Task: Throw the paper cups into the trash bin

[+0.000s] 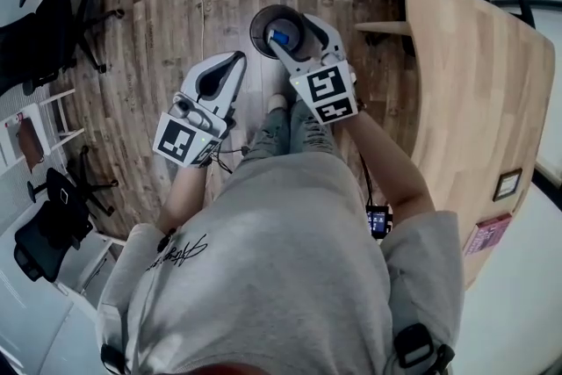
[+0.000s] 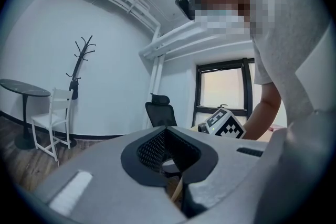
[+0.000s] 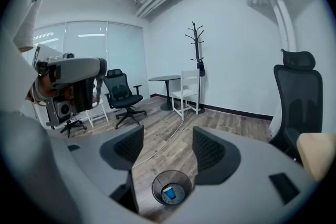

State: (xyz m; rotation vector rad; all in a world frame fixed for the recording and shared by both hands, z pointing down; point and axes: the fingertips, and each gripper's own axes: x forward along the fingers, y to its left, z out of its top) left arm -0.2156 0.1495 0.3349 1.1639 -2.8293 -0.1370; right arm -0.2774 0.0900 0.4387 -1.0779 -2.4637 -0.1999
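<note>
A plank wood floor point(image 1: 167, 4) fills most of the head view, with a pale wooden table point(image 1: 474, 101) curving down the right side and black office chairs point(image 1: 44, 22) off to the left. The person stands between them in a grey T-shirt point(image 1: 272, 259), both forearms reaching forward. On the floor just ahead of the person's feet is the round, dark mesh trash bin point(image 1: 256, 26). The right gripper point(image 1: 297, 35) hangs directly above it. In the right gripper view its jaws stand wide apart with nothing between them point(image 3: 168, 149), and the bin point(image 3: 157, 183) shows through the gap, well below. The left gripper point(image 1: 235, 59) is held just beside the bin, to its left, pointing forward. In the left gripper view its two black pads are pressed together, nothing caught between them point(image 2: 170, 152), and the right gripper's marker cube point(image 2: 226, 124) shows beyond. Lying at the bottom of the bin is one paper cup point(image 1: 279, 37), its blue side toward the camera, small and well apart from both grippers point(image 3: 169, 194).
</note>
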